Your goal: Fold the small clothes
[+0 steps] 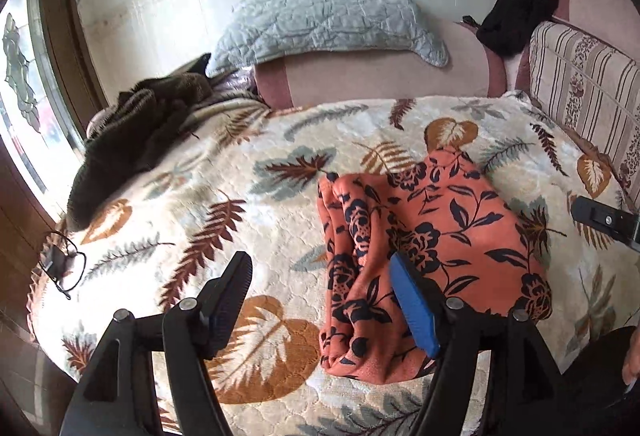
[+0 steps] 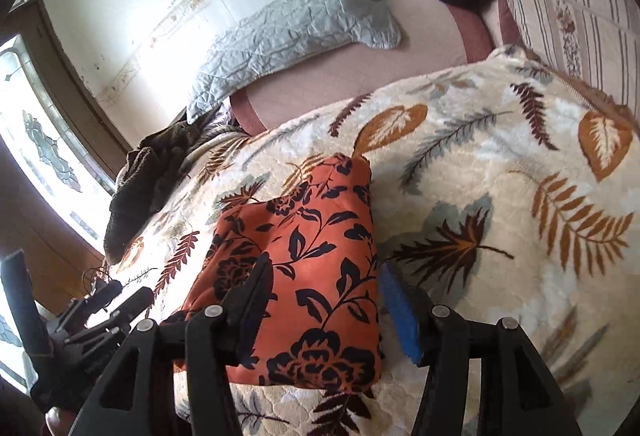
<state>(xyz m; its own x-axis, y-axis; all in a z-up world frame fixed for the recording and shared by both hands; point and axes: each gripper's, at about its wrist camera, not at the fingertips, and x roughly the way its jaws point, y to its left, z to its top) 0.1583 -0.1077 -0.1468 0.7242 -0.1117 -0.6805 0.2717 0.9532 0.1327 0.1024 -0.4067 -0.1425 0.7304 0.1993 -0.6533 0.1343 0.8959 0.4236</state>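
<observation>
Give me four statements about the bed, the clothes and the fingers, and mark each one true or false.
1. The orange floral garment lies folded on the leaf-patterned blanket. True.
2. The left gripper is clamped on the garment. False: its fingers stand apart, holding nothing.
3. A dark knitted garment lies near the window. True.
4. The right gripper holds the grey quilted pillow. False: the pillow lies far off by the wall.
</observation>
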